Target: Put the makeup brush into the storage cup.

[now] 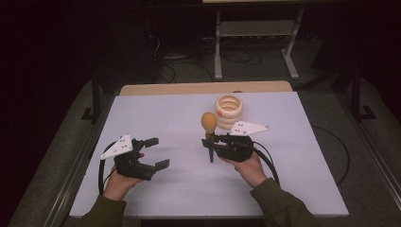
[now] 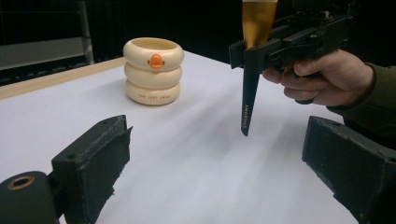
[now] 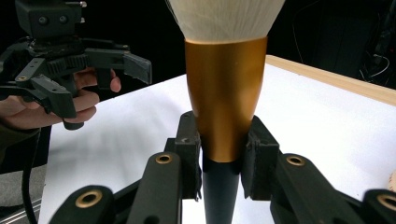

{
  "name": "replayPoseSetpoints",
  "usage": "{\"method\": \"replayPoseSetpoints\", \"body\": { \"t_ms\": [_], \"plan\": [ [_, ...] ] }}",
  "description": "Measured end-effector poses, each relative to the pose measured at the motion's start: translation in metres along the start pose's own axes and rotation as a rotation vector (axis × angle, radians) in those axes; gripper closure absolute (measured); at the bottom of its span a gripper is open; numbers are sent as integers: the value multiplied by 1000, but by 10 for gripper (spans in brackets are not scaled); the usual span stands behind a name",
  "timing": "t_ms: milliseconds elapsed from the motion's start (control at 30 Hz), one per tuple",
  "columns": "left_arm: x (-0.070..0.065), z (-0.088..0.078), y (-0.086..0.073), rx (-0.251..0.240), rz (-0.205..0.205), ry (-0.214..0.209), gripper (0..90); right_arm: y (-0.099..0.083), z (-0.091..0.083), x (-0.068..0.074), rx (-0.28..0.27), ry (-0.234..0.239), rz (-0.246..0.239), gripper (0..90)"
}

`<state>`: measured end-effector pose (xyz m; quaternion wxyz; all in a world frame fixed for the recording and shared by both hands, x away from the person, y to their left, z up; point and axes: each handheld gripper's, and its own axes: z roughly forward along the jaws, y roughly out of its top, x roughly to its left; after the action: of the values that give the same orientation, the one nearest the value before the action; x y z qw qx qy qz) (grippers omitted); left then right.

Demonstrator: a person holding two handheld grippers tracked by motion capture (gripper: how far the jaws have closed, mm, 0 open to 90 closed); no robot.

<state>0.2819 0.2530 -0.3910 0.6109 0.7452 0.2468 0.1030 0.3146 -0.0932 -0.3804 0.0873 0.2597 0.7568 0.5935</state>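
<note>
A makeup brush [image 1: 208,128] with a pale bristle head, a gold ferrule [image 3: 225,93] and a black pointed handle [image 2: 249,100] stands upright above the white table. My right gripper [image 1: 211,142] is shut on it where ferrule meets handle, its tip just above the surface. A cream ringed holder [image 1: 229,111] with an orange mark [image 2: 156,60] stands behind the brush, apart from it. My left gripper [image 1: 156,152] is open at the left, nothing between its jaws, facing the brush; it also appears far off in the right gripper view [image 3: 105,70].
The white table top [image 1: 293,156] has a wooden strip [image 1: 203,88] along its far edge. Beyond it stand a metal frame's legs [image 1: 255,42] and cables on a dark floor. Cables trail from both grippers toward the person.
</note>
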Motion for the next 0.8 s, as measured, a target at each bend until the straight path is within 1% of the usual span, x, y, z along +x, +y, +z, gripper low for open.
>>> {"method": "replayPoseSetpoints", "body": {
  "t_ms": [67, 133, 167, 200, 233, 300, 333, 400, 467, 500, 567, 633, 767, 800],
  "plan": [
    [0, -5, -3, -5, -9, 19, 51, 0, 0, -1, 6, 2, -1, 706],
    [-1, -7, -6, -5, -15, 20, 30, 0, 1, -2, 3, 3, -3, 706],
    [-2, -8, -7, 1, -14, 31, 23, 1, 1, -2, 7, 5, -1, 706],
    [-2, -8, -7, 1, -14, 31, 15, 1, 1, -2, 7, 5, -1, 706],
    [-2, -10, -10, 12, -19, 41, 15, 2, 1, -4, 4, 2, 2, 706],
    [-4, -12, -13, 14, -40, 58, 15, 3, 2, -5, 5, -1, 2, 706],
    [-4, -12, -14, 26, -40, 66, 16, 3, 2, -6, 7, 0, 2, 706],
    [-5, -14, -17, 34, -41, 72, 16, 3, 3, -8, 3, 0, 5, 706],
    [-5, -15, -18, 36, -39, 73, 16, 3, 3, -9, 5, -4, 1, 706],
    [-6, -16, -20, 38, -33, 80, 16, 4, 3, -11, 13, -5, 3, 706],
    [-8, -17, -21, 38, -38, 82, 16, 5, 3, -12, 19, -6, 0, 706],
    [-10, -18, -22, 39, -45, 88, 16, 8, 3, -13, 18, -10, -3, 706],
    [-13, -20, -25, 40, -41, 93, 16, 13, 3, -15, 7, -16, -3, 706],
    [-13, -21, -25, 44, -34, 94, 16, 14, 3, -16, 7, -18, -3, 706]
  ]
}}
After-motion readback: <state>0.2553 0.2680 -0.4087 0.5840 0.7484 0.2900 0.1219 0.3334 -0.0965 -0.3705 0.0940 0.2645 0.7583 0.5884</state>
